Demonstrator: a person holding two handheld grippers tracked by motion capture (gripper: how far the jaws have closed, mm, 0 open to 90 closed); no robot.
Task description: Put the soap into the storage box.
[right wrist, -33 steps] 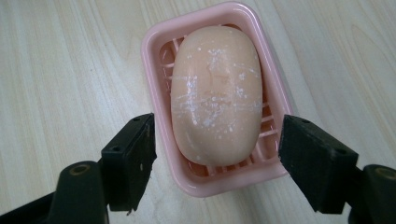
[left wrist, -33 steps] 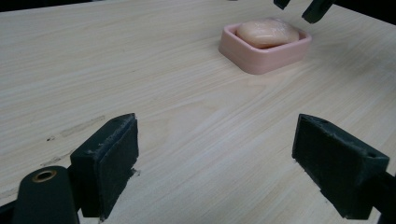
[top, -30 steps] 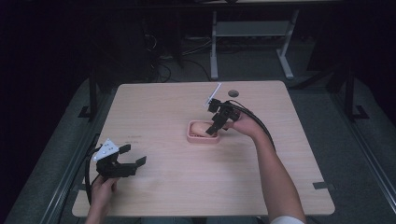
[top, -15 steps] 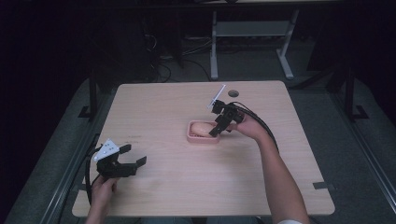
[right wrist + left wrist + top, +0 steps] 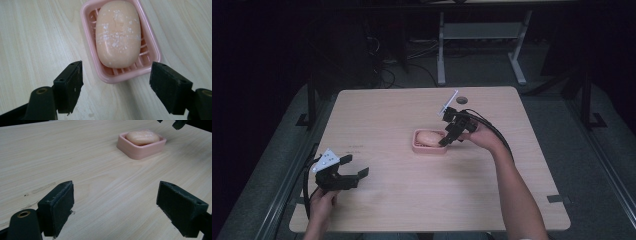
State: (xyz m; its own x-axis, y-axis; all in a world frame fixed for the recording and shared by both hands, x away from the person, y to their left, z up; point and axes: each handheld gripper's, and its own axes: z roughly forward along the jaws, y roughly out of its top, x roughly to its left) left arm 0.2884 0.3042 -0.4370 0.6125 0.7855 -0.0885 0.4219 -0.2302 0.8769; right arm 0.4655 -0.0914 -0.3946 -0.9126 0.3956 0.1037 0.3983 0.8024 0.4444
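Nearest you, at the front left corner of the pale wood-grain table (image 5: 402, 200), your left hand (image 5: 319, 202) holds the left gripper (image 5: 353, 167) low over the tabletop. Its two black jaws stand wide apart with nothing between them; in the left gripper view (image 5: 116, 206) bare wood shows through the gap, and the foam-faced pads (image 5: 61, 207) look worn at the edges. The grey three-cornered plate (image 5: 326, 160) sits on top of this tool, and its black cable (image 5: 306, 175) loops off the table's left edge.

Farther in, near the middle of the table, the pink rectangular plastic soap dish (image 5: 428, 148) rests flat on the wood. A peach-coloured oval bar of soap (image 5: 430, 138) lies inside it, lengthwise on the dish's ribbed floor. In the right gripper view the soap (image 5: 118, 33) carries white flecks and scratch lines across its top, and the dish (image 5: 152, 45) rim shows all round it.

Your right hand (image 5: 479, 136) holds the right gripper (image 5: 448, 135) just above the dish's right end, tilted down toward it. Its jaws are released and spread, gripping nothing; in the right gripper view (image 5: 116, 86) they flank the dish's near end without touching it or the soap.

Beyond, a small dark round mark (image 5: 461, 100) lies near the table's far edge.
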